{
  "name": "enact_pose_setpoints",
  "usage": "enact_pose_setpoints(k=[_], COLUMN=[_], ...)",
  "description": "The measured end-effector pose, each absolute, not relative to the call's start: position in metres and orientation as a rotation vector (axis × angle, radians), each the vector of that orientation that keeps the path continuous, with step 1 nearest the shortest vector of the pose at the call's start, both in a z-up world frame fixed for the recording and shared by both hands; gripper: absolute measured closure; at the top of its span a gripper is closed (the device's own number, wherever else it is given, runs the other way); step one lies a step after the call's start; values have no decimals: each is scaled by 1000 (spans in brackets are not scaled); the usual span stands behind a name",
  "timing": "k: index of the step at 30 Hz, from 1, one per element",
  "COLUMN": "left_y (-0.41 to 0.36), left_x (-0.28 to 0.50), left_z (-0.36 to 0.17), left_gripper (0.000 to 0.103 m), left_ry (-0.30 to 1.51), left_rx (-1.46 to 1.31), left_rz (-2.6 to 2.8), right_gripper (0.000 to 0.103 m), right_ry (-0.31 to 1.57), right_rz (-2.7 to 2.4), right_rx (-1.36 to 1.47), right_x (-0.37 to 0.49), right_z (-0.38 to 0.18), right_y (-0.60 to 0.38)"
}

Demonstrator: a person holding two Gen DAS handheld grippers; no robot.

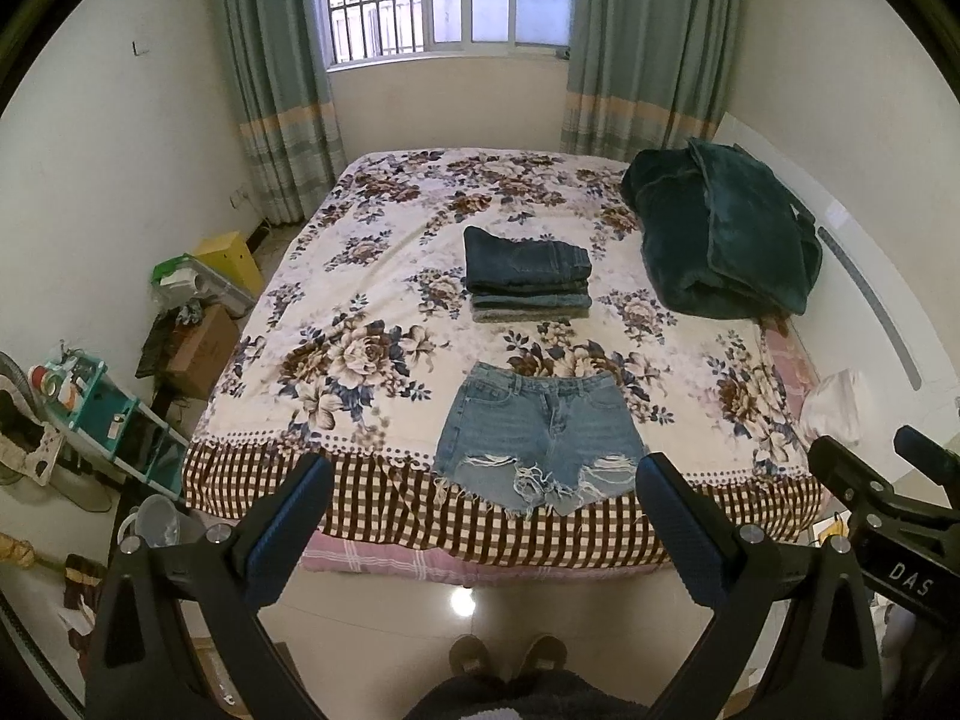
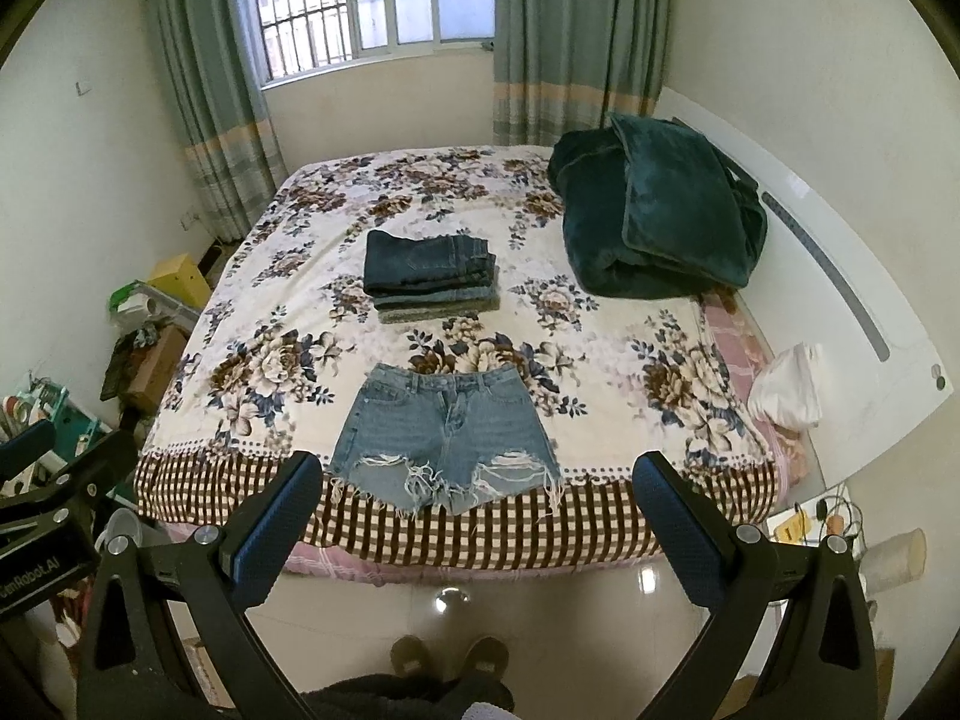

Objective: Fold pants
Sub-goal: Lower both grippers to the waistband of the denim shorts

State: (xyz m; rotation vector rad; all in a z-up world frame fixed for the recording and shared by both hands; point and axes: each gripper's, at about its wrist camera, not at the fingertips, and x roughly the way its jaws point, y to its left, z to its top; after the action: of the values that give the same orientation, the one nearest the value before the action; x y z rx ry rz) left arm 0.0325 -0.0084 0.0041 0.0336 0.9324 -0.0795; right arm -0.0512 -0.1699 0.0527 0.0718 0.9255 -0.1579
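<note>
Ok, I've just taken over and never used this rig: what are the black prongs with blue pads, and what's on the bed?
They are the fingers of two hand-held grippers; each picture comes from a camera on one gripper, looking forward between its fingers. The left gripper and right gripper are both open, hold nothing, and hang short of the bed. Light denim shorts lie flat and unfolded at the near edge. Behind them sits a stack of folded jeans, and at the far right a dark green blanket.
</note>
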Motion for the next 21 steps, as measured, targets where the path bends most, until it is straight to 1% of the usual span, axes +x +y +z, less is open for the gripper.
enact_pose_setpoints(k=[2, 5, 11, 15, 19, 21], left_y=[-7, -5, -22, -49, -93, -117], left_x=[40, 57, 106, 142, 182, 199], left_z=[-3, -17, -62, -103, -158, -188], left_gripper=[0, 0, 0, 0, 0, 0], left_ry=[938, 949, 978, 1031, 1108, 1151], left_rx=[30, 30, 67, 87, 93, 81], left_rz=[-85, -91, -54, -16, 25, 39], right_gripper=[0, 0, 0, 0, 0, 5], right_ry=[937, 950, 1018, 1090, 1167, 1199], right_rz=[-180, -213, -222, -232, -175, -135], right_rx=[79, 98, 174, 203, 254, 290], right_x=[-45, -26, 29, 79, 135, 166], right_z=[46, 22, -39, -85, -142, -174], right_y=[-170, -177, -221, -264, -319, -350])
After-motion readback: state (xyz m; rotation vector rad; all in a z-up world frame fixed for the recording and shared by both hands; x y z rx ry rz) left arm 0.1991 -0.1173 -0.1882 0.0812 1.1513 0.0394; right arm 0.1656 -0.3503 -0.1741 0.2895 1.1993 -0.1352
